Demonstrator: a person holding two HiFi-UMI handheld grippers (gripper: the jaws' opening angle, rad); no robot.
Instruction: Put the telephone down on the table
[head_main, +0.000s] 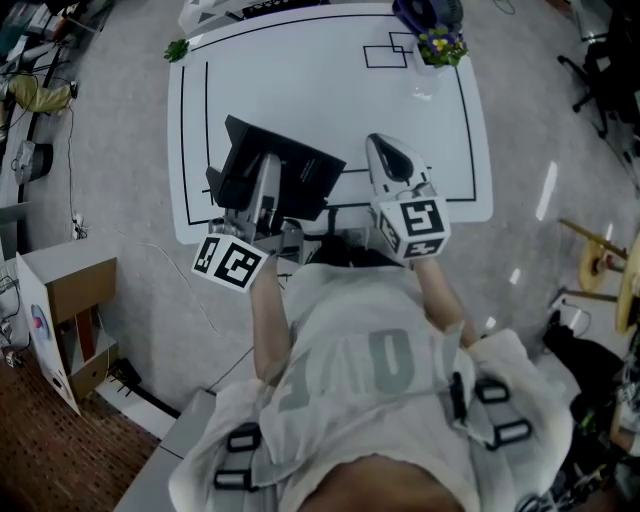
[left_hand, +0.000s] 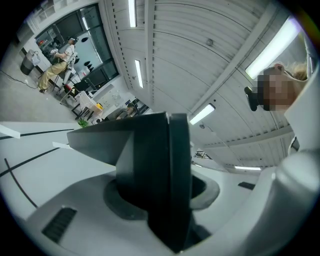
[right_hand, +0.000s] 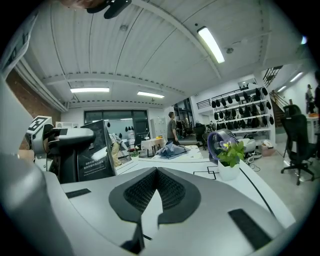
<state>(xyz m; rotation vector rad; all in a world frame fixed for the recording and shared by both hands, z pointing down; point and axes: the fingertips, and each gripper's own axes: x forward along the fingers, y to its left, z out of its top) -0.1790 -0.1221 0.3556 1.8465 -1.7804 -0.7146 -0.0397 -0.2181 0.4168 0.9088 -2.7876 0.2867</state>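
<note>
- Over the table's (head_main: 330, 100) near edge, the left gripper (head_main: 266, 172) pinches the black telephone (head_main: 300, 165). It appears to be held clear of the top, not yet set down.
- The grip is at one end, so the body juts forward for lowering.
- The right gripper (head_main: 388, 152) has its jaws pressed together, empty, idling alongside.

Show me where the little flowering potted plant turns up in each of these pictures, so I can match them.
Head view: the potted plant stands near the table's far right corner, at the top of the picture.
Left gripper view: not in it.
Right gripper view: right of middle, standing on the table.
Shared landmark: the white table with black lines, seen in all three.
</note>
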